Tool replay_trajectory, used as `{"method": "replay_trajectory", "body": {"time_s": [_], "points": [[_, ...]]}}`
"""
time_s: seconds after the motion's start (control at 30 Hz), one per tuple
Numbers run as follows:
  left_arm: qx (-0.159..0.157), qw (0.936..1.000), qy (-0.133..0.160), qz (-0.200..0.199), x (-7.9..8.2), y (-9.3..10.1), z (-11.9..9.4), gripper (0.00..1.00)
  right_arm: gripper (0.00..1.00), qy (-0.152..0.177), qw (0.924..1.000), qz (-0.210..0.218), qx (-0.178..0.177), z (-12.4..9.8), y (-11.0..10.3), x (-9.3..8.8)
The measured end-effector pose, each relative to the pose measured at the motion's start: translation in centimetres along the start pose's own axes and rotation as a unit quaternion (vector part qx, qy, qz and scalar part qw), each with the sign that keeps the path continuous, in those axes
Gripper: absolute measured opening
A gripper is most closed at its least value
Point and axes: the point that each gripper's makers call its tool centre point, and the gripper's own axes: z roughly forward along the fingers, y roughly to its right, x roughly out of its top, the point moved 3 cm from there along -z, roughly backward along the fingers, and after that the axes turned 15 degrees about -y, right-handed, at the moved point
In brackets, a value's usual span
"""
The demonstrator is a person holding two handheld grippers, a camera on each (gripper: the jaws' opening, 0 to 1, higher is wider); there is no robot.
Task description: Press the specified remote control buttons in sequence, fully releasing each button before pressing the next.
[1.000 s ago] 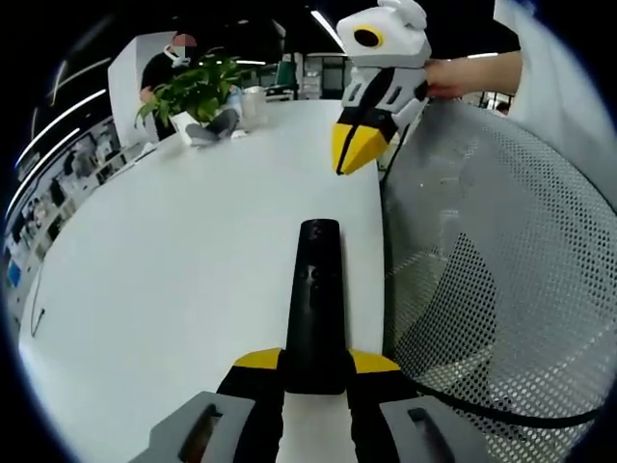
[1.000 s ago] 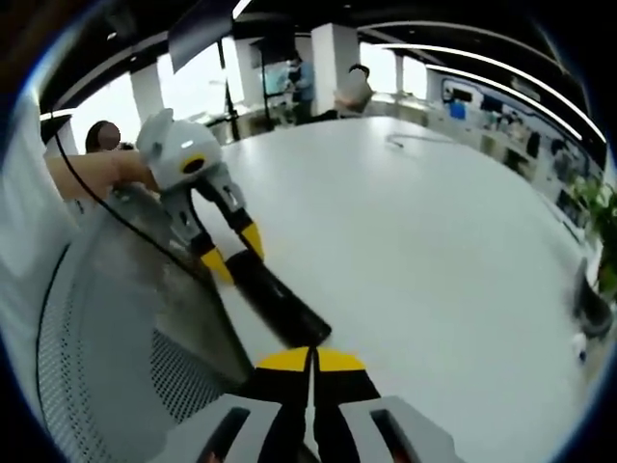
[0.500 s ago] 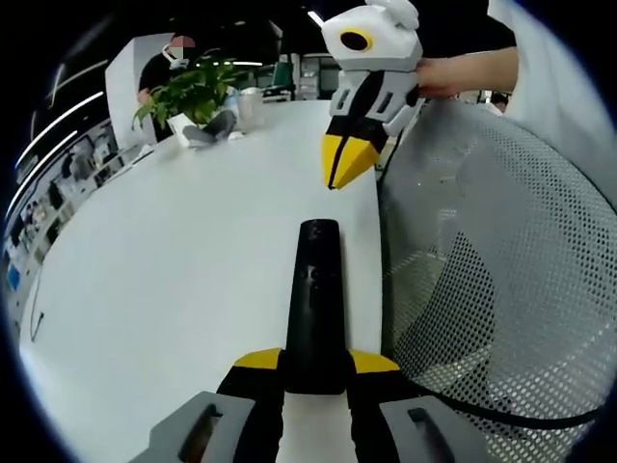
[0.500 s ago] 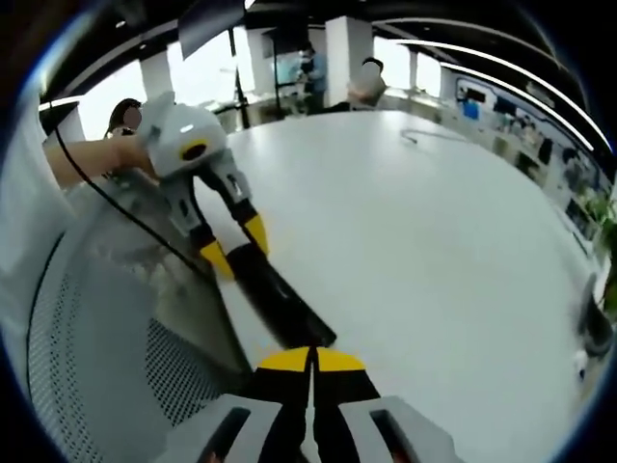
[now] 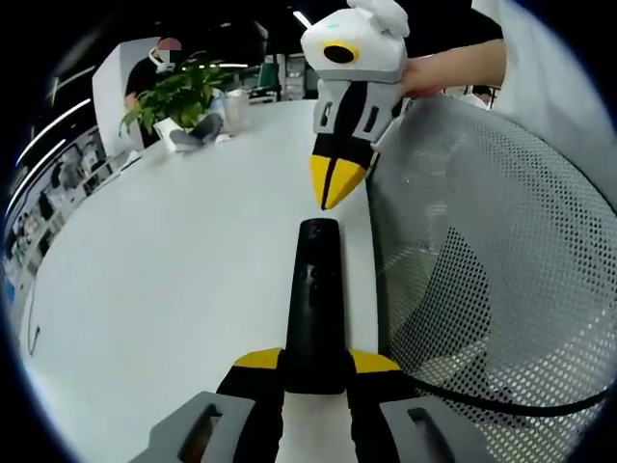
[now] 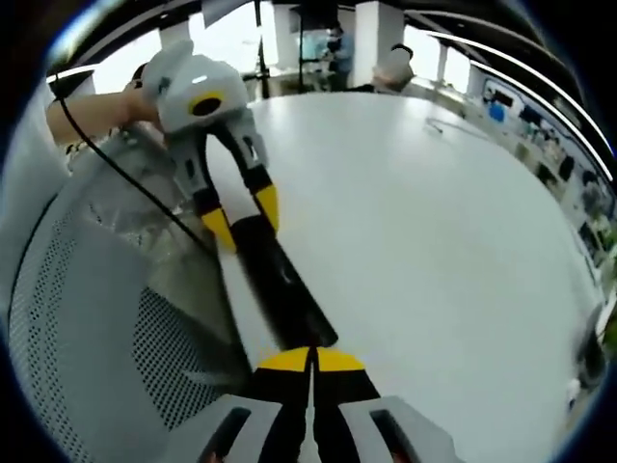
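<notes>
A long black remote control points away from me over the white table, its near end clamped between the yellow pads of my left gripper. My right gripper comes down from above with its yellow tips shut, hanging just off the remote's far end; whether they touch I cannot tell. In the right gripper view, my right gripper is shut with nothing between its jaws, and the remote runs from its tips up to the left gripper.
A white mesh chair back stands close along the table's edge, beside the remote, and also looms in the right gripper view. A black cable crosses it. A potted plant stands at the far end of the table.
The right gripper has come down and nearer to the remote's far end, still shut. The remote stays clamped in the left gripper.
</notes>
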Motion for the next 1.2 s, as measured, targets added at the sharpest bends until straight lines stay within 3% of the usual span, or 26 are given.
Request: {"method": "replay_trajectory", "body": {"time_s": [0.7, 0.97, 1.2], "points": [[-0.009, 0.9992, -0.037, 0.012, 0.18, 0.04, 0.00, 0.24, 0.00, -0.027, 0.9988, -0.040, 0.001, 0.64, -0.39, 0.31], [-0.009, 0.9988, -0.046, 0.013, 0.22, 0.04, 0.00, 0.24, 0.00, -0.063, 0.9928, -0.100, -0.022, 0.81, -0.57, 0.53], [-0.010, 0.9978, -0.062, 0.020, 0.37, 0.01, 0.06, 0.24, 0.00, -0.081, 0.9894, -0.120, -0.011, 0.84, -0.32, 0.65]]}}
